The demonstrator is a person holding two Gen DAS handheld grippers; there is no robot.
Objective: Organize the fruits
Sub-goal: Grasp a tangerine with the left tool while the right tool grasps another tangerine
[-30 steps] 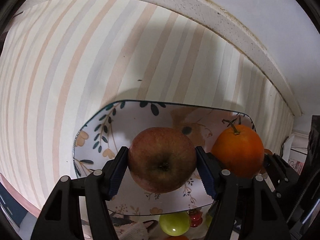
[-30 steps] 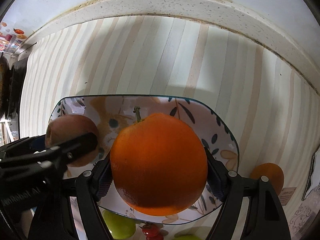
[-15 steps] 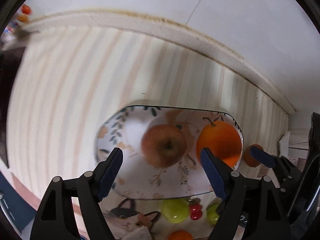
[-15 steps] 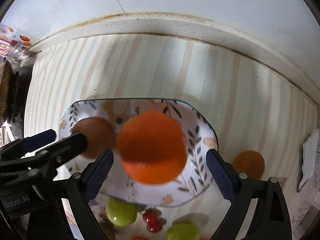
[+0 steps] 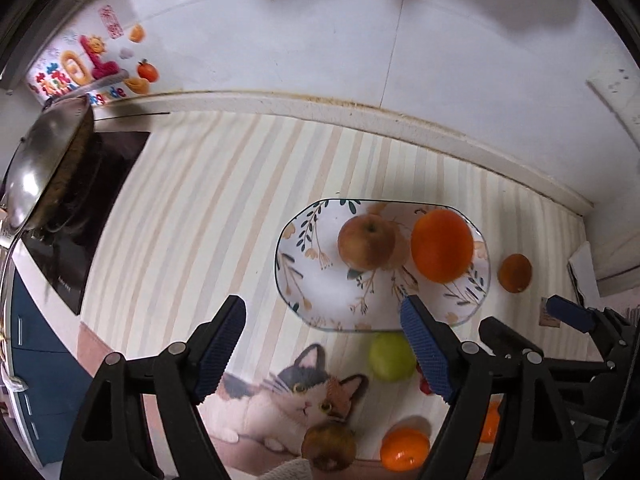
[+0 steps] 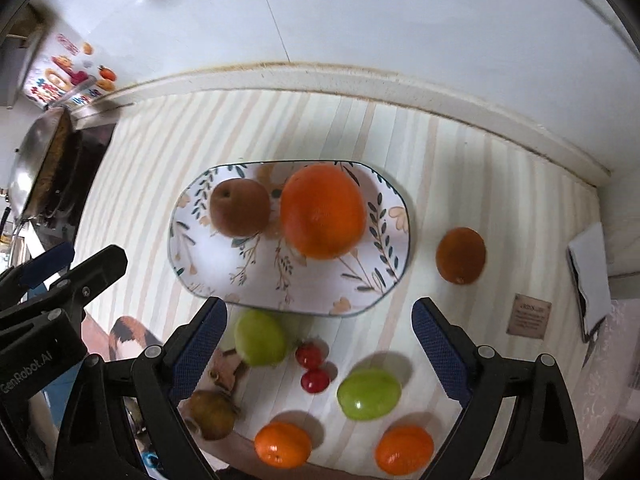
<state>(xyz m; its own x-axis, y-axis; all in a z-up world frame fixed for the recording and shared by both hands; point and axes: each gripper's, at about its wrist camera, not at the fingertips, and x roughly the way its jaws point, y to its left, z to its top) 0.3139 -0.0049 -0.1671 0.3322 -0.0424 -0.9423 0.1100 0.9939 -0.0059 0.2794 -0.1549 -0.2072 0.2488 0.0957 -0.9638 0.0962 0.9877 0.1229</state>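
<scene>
Plate (image 6: 394, 216) on striped table (image 6: 460, 152), holding apple (image 6: 240, 207) at left and big orange (image 6: 323, 211) at right, side by side. Left gripper (image 5: 324, 346) and right gripper (image 6: 320, 344) both spread wide, empty, raised above plate's near edge. Loose on table near plate: two green fruits (image 6: 260, 338) (image 6: 369, 394), two red berries (image 6: 310, 354), brown fruit (image 6: 211, 414), three smaller oranges (image 6: 461, 255) (image 6: 283, 444) (image 6: 405, 449). Wok (image 5: 42, 168) far left.

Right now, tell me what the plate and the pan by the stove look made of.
Plate: probably glazed ceramic, glossy white with a printed floral pattern and dark rim. Pan: metal, likely steel, with a shiny grey surface showing bright reflections.
</scene>
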